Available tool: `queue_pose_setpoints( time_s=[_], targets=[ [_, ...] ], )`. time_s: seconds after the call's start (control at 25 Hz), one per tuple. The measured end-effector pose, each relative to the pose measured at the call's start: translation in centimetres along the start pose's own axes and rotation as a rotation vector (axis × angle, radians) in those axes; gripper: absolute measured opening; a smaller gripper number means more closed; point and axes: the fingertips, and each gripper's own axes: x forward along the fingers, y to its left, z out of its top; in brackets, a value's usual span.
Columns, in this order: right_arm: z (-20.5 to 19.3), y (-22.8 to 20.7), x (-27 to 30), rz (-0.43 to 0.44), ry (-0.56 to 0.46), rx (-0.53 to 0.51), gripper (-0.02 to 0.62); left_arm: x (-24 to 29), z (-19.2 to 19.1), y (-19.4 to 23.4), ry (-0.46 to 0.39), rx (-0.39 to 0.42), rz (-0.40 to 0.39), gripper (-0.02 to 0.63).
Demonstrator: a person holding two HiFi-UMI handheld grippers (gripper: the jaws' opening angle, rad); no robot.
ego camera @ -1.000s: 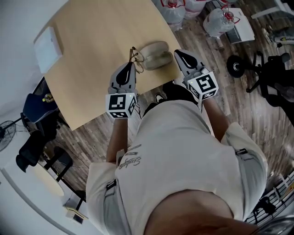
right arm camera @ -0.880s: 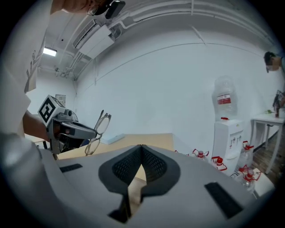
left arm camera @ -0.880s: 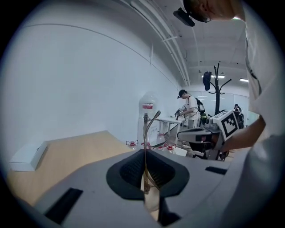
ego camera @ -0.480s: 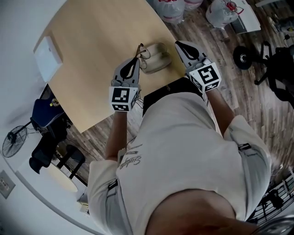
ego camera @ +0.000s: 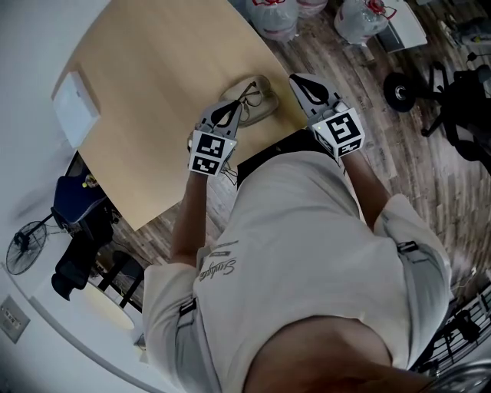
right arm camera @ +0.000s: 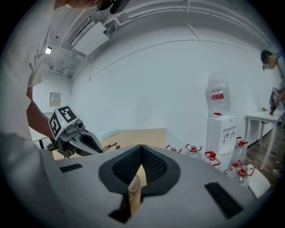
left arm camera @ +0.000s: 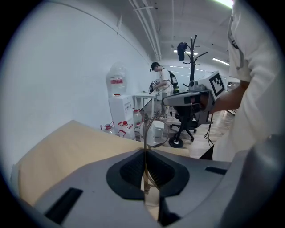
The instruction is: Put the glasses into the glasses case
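In the head view the beige glasses case (ego camera: 265, 105) lies open near the table's front right edge. The thin-framed glasses (ego camera: 250, 94) hang just above it, and my left gripper (ego camera: 232, 108) is shut on one of their arms. In the left gripper view the arm runs between the jaws (left arm camera: 145, 153) and a lens (left arm camera: 154, 132) sticks out ahead. My right gripper (ego camera: 296, 79) hovers to the right of the case, off the table edge, jaws shut with nothing in them (right arm camera: 141, 149). The right gripper view shows the left gripper (right arm camera: 95, 144) with the glasses (right arm camera: 111, 146).
The light wooden table (ego camera: 153, 69) carries a flat white box (ego camera: 74, 106) at its far left. Water bottles (ego camera: 273, 15) stand on the floor beyond the table. An office chair (ego camera: 449, 104) is at the right, and a fan (ego camera: 19, 249) and dark chairs at the left.
My left gripper has carried the glasses to the right, from beside the case to over it. The right gripper has stayed about where it was.
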Motion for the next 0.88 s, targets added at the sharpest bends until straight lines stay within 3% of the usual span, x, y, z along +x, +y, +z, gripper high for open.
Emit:
queue_pose_setpoints(
  time_s=[0.48, 0.88],
  targets=[
    [-1.5, -0.3, -0.5, -0.001, 0.022, 0.037, -0.005, 3.8, -3.7, -0.3, 0.204, 0.114, -0.135, 0.020],
    [-2.5, -1.0, 0.0, 0.007, 0.045, 0.063, -0.005, 6.1, -6.4, -0.4, 0.330, 0.117, -0.211, 0.020]
  ],
)
